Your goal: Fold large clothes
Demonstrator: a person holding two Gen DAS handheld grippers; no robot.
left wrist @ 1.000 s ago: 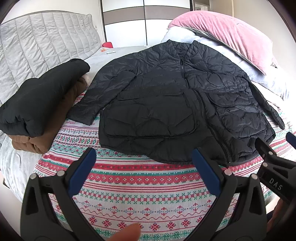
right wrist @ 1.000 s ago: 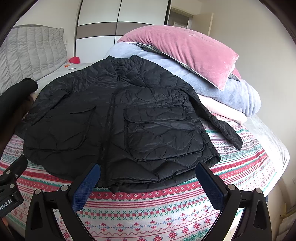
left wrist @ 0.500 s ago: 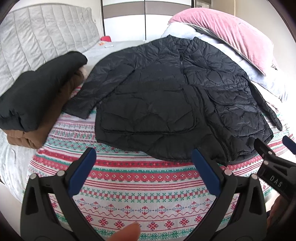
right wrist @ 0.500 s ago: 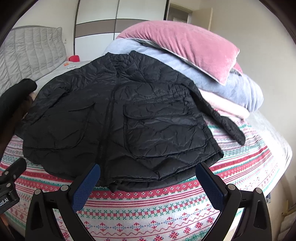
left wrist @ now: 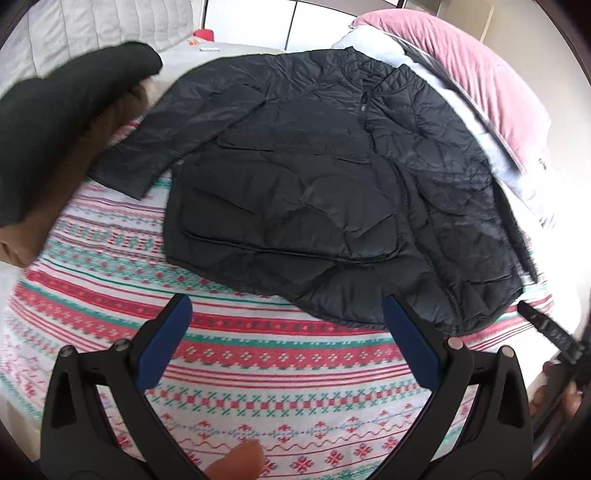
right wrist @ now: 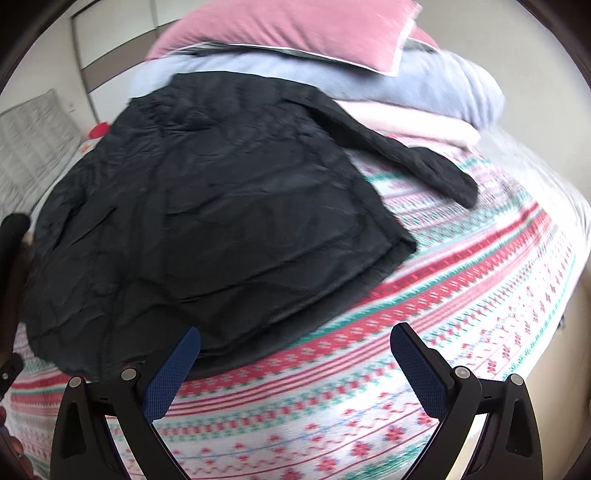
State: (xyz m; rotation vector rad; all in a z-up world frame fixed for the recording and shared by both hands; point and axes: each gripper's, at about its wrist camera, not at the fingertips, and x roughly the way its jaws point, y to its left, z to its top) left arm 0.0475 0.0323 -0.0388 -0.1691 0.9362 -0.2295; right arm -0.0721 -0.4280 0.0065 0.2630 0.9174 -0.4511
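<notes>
A black quilted jacket [left wrist: 332, 177] lies spread flat, front up, on a red, green and white patterned bedspread [left wrist: 258, 354]. Its left sleeve [left wrist: 155, 147] reaches toward a clothes pile; its right sleeve [right wrist: 417, 162] stretches across the bedspread [right wrist: 461, 295]. My left gripper [left wrist: 284, 314] hovers open just short of the jacket's hem, with nothing between its blue pads. My right gripper [right wrist: 295, 343] is open too, its left pad [right wrist: 173, 369] over the hem of the jacket [right wrist: 207, 206]. The right gripper's tip [left wrist: 550, 328] shows at the left view's right edge.
A stack of folded clothes, black [left wrist: 55, 96] over brown [left wrist: 26, 236], sits left of the jacket. A pink pillow [right wrist: 295, 29] lies on pale blue bedding [right wrist: 443, 88] behind the jacket. A grey quilted headboard [right wrist: 33, 136] stands at the far left. The bed's edge [right wrist: 569, 236] falls away on the right.
Both grippers have moved forward and closer to the jacket's hem, so it fills more of each view. The right view has swung right, now showing the right sleeve. Both stay open.
</notes>
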